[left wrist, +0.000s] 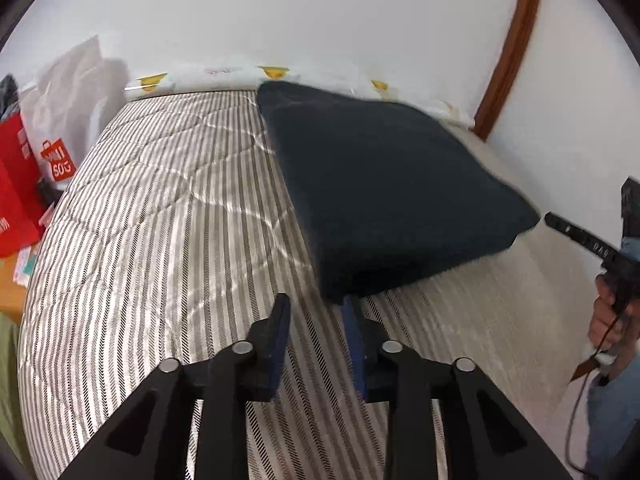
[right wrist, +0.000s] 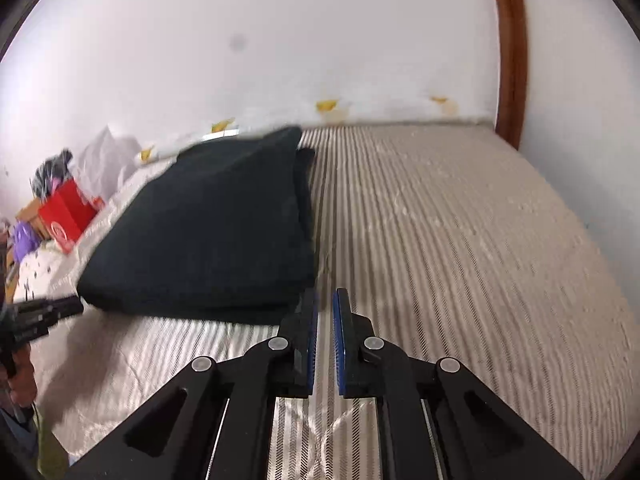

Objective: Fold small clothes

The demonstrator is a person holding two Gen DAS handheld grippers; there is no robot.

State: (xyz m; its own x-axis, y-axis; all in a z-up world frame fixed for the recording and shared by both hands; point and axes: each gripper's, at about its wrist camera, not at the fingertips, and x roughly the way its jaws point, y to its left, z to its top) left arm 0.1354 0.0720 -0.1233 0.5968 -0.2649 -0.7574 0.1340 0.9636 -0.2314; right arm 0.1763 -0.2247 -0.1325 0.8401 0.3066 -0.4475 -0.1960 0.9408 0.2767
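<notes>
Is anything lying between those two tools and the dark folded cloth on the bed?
Nothing visible. Only bare striped bedcover separates the left tool and right tool from the dark folded cloth.

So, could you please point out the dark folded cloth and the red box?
dark folded cloth (left wrist: 384, 184), left wrist view, middle of its top face.
red box (right wrist: 70, 208), right wrist view, its front side.

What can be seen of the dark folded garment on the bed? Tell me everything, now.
The dark navy, nearly black folded garment looks like soft, slightly fuzzy knit or fleece. It lies flat as a roughly rectangular stack of several layers, edges showing at its near side. It rests on the striped quilted bedcover, reaching towards the white wall. The left tool is open at its near corner; whether it touches is unclear. The right tool is beside it, nearly closed, holding nothing.
</notes>
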